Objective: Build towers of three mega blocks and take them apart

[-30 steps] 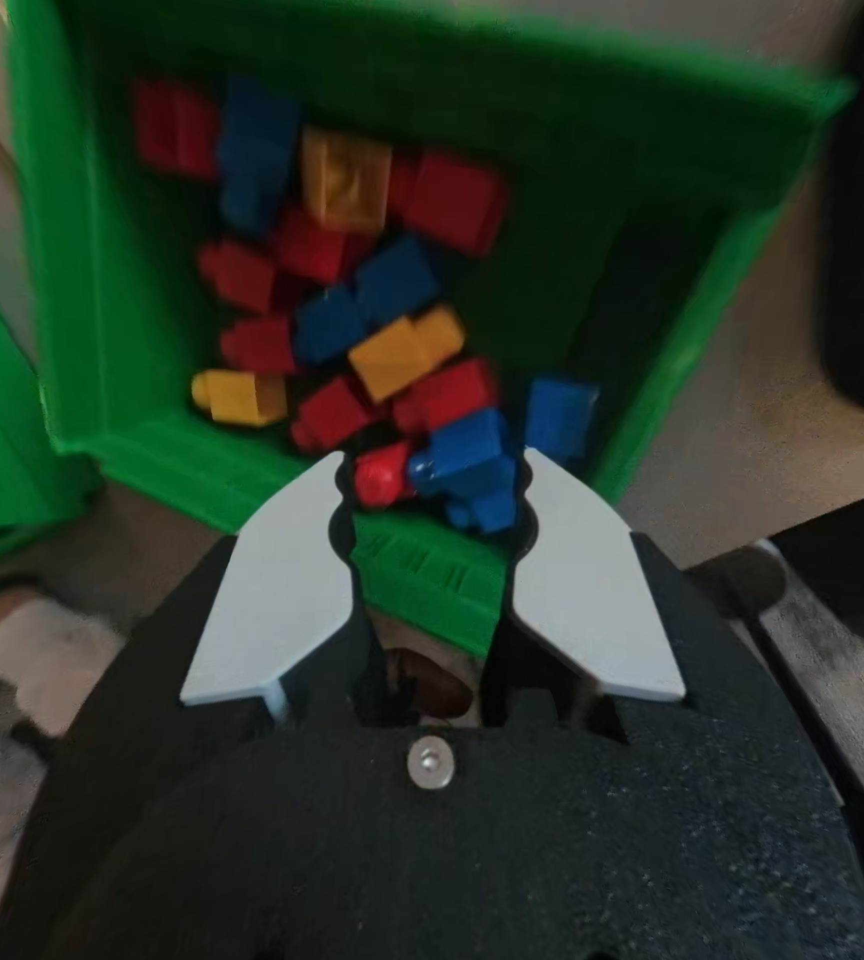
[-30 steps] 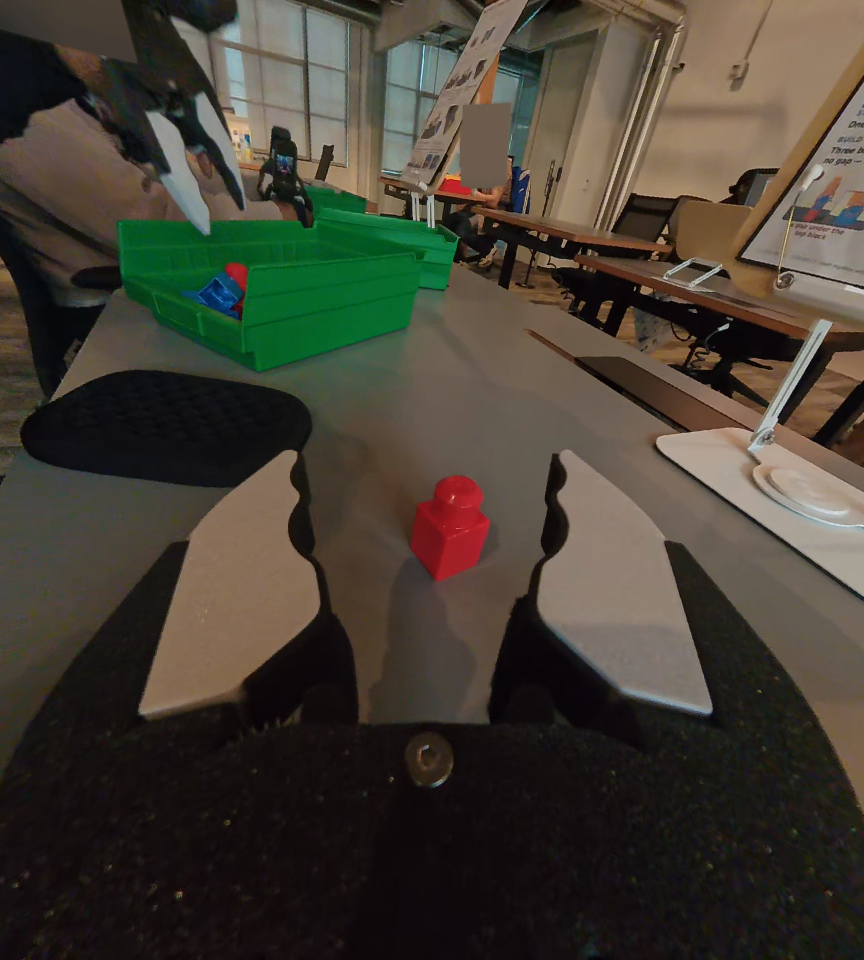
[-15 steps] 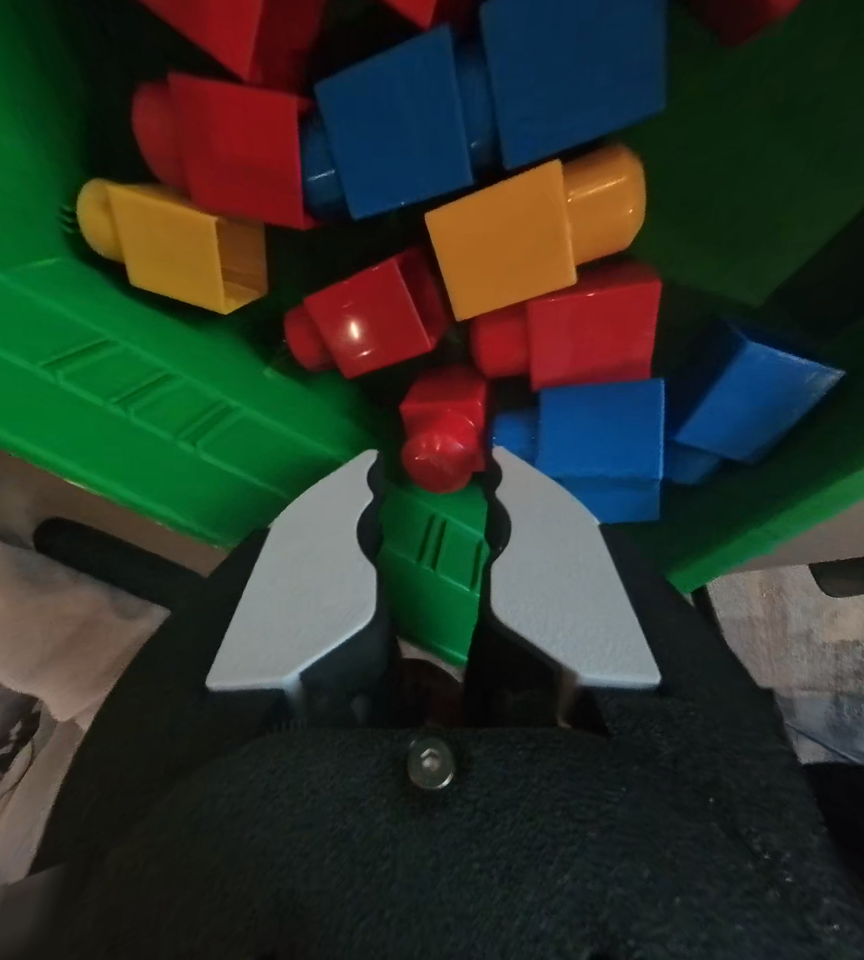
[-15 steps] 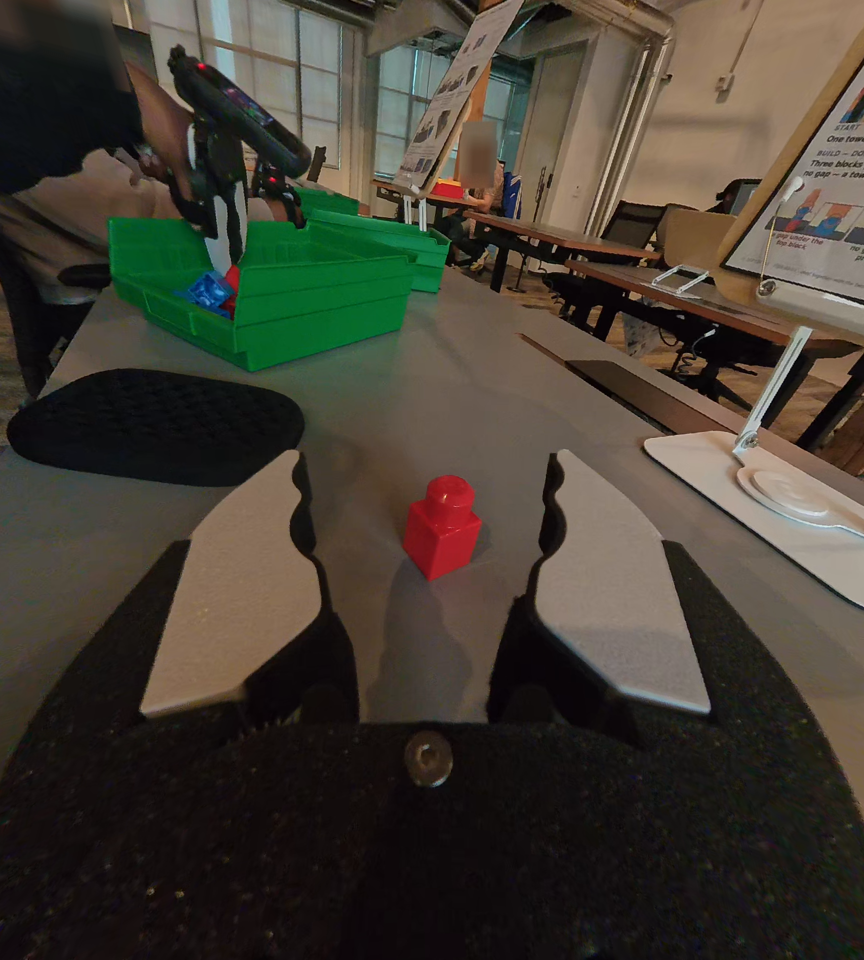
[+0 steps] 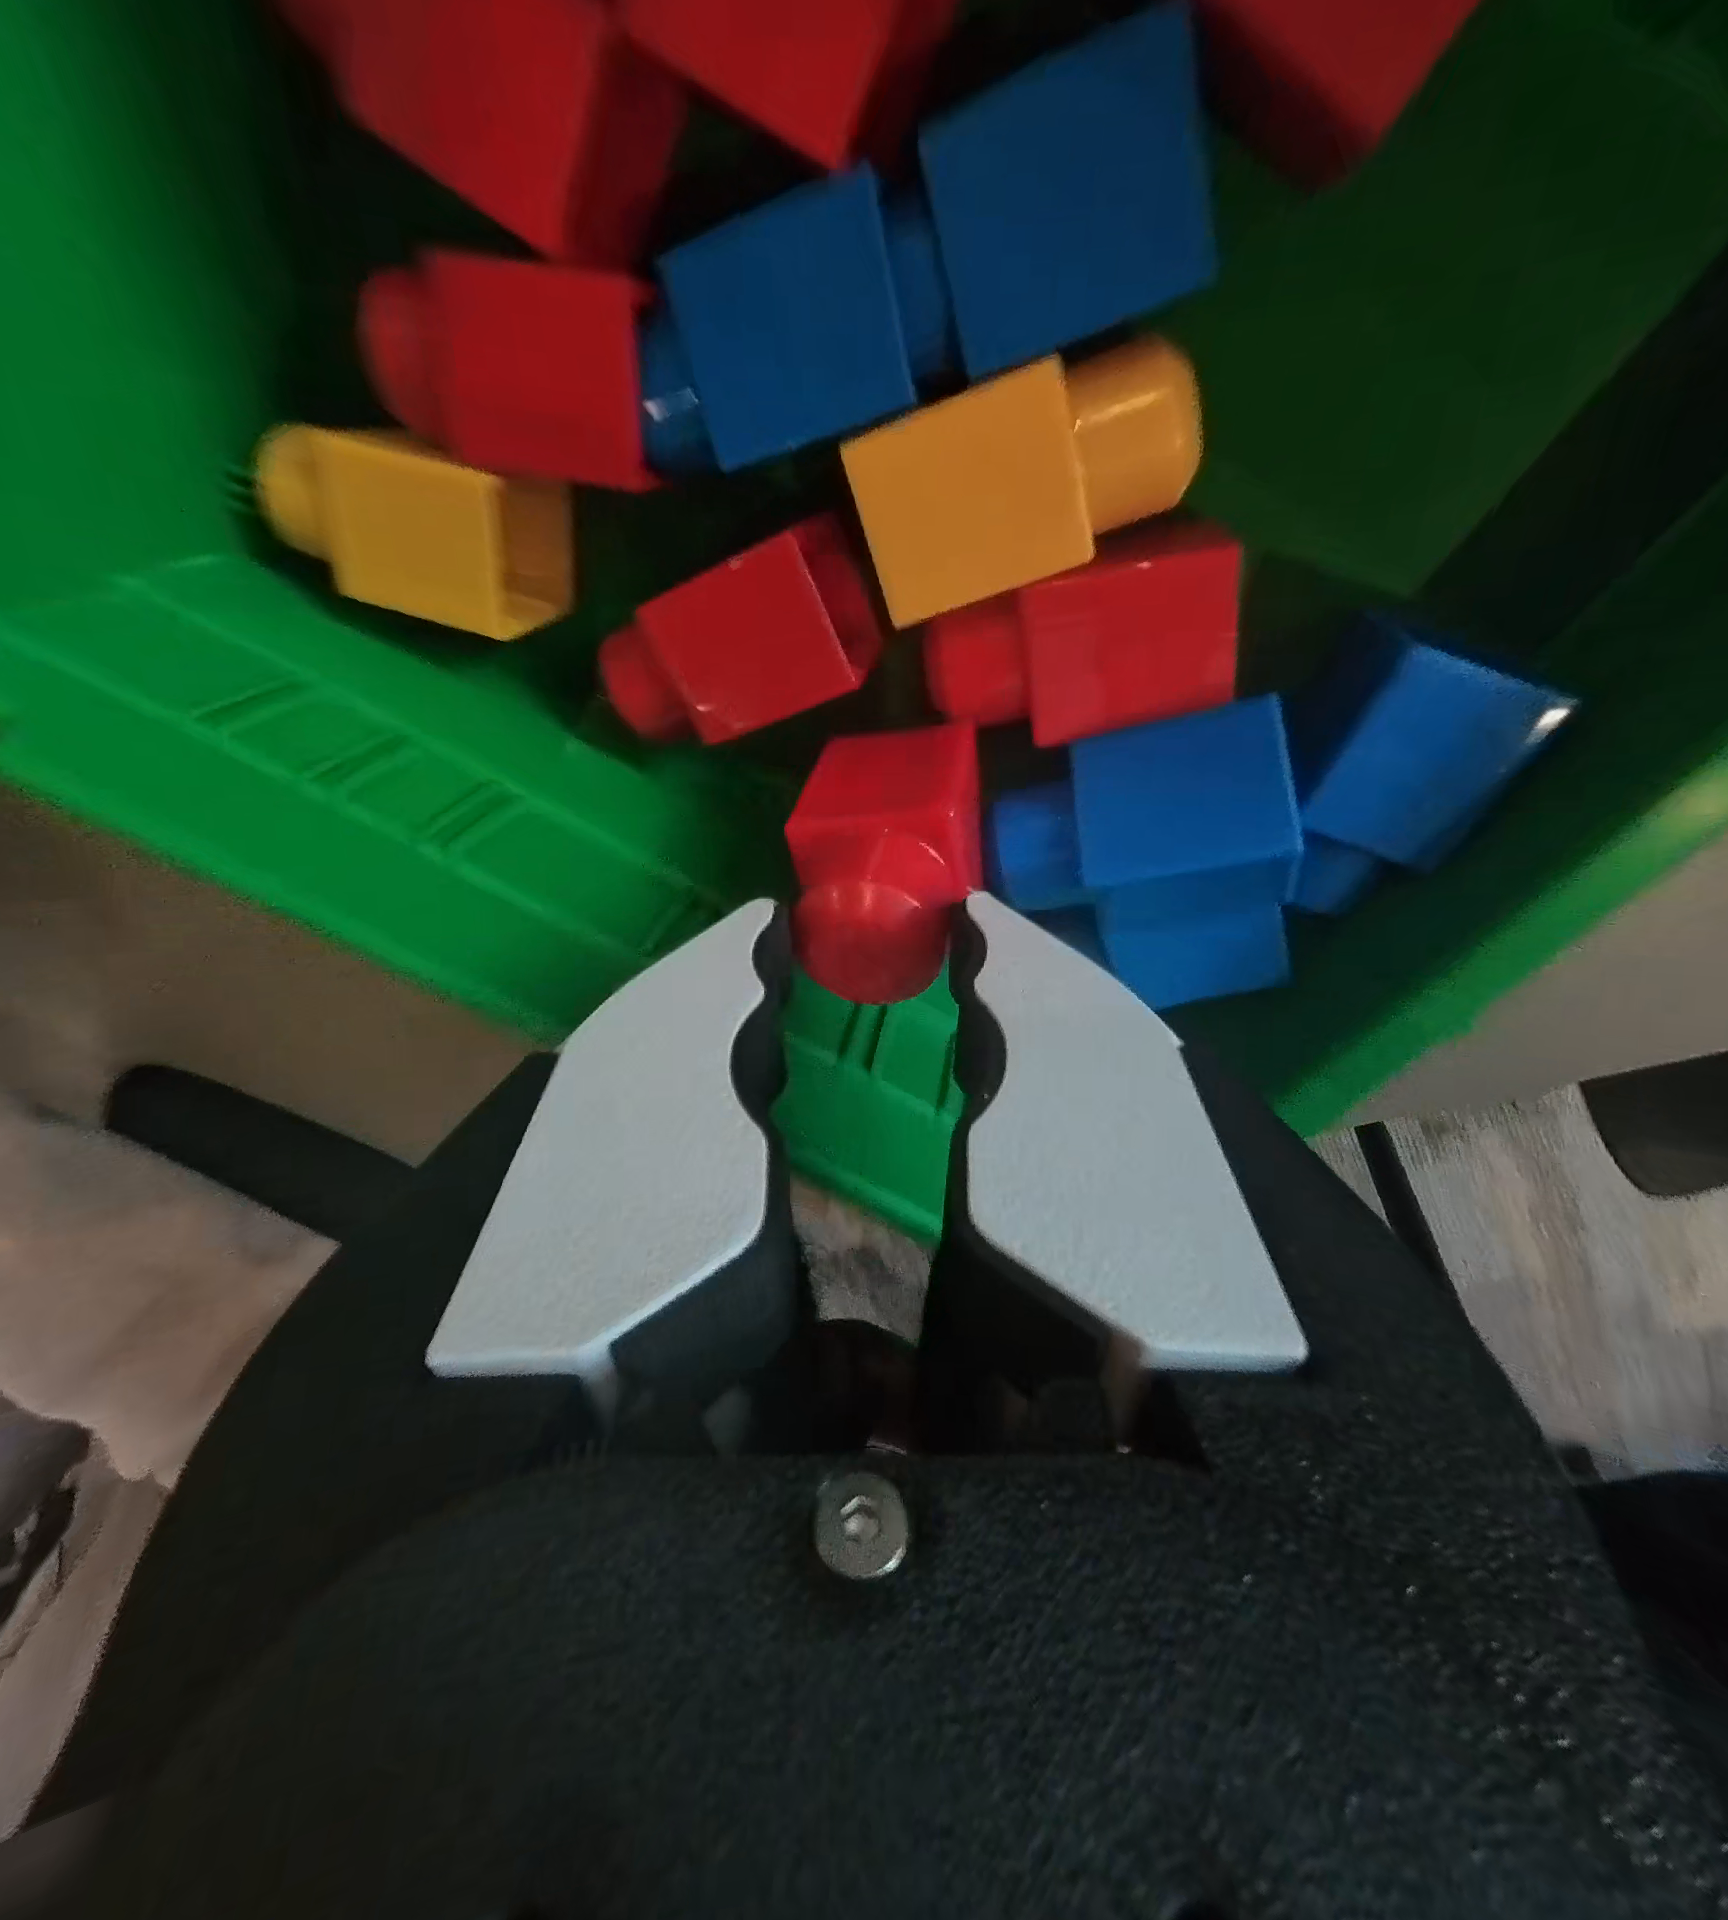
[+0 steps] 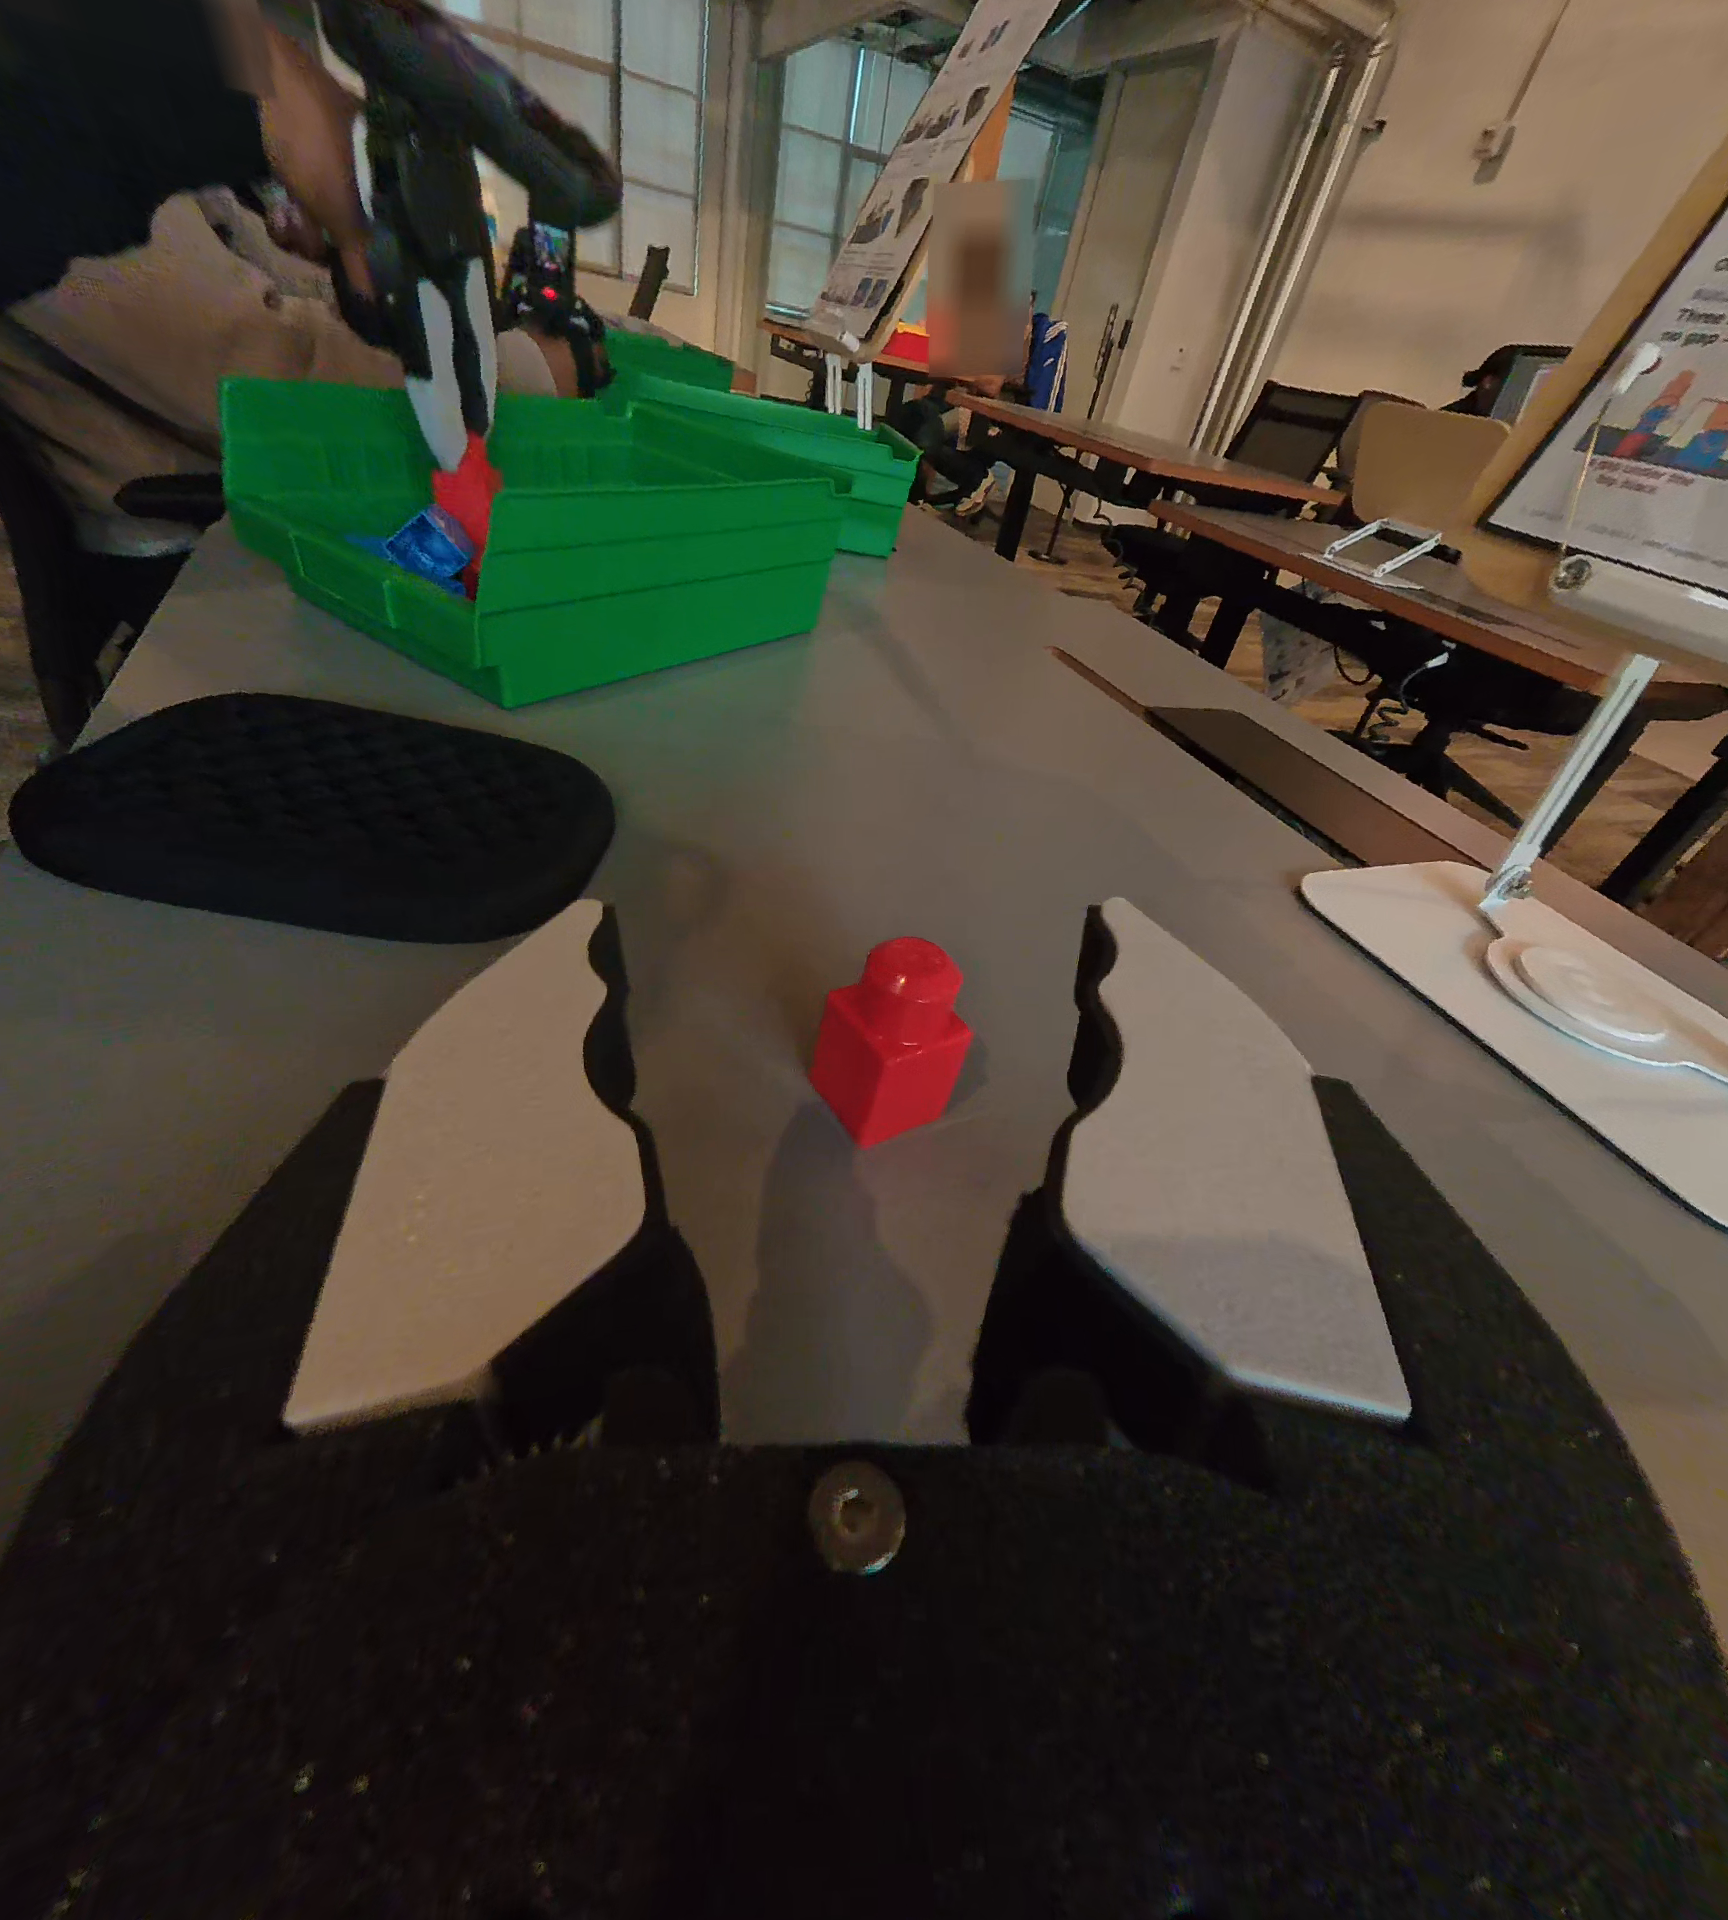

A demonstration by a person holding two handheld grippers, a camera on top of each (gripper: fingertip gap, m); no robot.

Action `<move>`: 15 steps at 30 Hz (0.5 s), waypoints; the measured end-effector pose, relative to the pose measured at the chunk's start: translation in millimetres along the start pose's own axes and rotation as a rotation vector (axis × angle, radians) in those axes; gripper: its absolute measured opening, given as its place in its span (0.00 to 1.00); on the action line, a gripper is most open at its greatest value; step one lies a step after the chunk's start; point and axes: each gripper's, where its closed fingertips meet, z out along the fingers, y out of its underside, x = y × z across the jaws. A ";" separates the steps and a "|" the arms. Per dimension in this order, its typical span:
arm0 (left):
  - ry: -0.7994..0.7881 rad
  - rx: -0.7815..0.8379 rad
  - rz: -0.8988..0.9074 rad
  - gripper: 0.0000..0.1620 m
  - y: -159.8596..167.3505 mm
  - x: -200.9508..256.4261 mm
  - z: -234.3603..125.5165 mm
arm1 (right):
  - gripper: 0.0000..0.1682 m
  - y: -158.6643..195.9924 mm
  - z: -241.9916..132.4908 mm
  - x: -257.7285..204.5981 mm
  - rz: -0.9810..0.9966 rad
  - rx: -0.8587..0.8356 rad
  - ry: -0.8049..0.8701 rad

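Note:
My left gripper (image 5: 870, 914) is shut on the round stud of a red block (image 5: 891, 821) inside the green bin (image 5: 320, 727), over a pile of red, blue and yellow blocks. In the right wrist view the left gripper (image 6: 455, 436) holds that red block (image 6: 465, 483) at about rim height of the green bin (image 6: 631, 582). My right gripper (image 6: 847, 906) is open and low over the grey table. A second red block (image 6: 891, 1049) stands upright on the table between and just beyond its fingertips, untouched.
A black mesh pad (image 6: 309, 810) lies left of the right gripper. A white stand base (image 6: 1566, 1039) with an instruction board sits at the right. A second green bin (image 6: 787, 447) stands behind the first. A person's arm holds the left gripper. Across from one pair of fingers to the other is roughly 50 cm.
My left gripper dropped into the bin, closed on the red block's stud and raised it a little. The right gripper and the table's red block stayed put.

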 end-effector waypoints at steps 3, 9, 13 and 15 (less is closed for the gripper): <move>-0.025 0.082 0.014 0.17 -9.1 0.4 -26.5 | 0.49 2.8 3.4 -2.3 -0.021 -0.028 -0.017; -0.086 0.193 0.154 0.17 -44.6 23.8 -76.4 | 0.49 0.6 19.2 -25.9 -0.109 -0.158 -0.157; -0.072 0.279 0.338 0.17 -82.3 71.4 -102.9 | 0.49 -12.9 37.2 -52.1 -0.180 -0.231 -0.288; -0.059 0.318 0.442 0.17 -100.5 100.9 -113.3 | 0.49 -25.9 47.6 -66.1 -0.195 -0.228 -0.349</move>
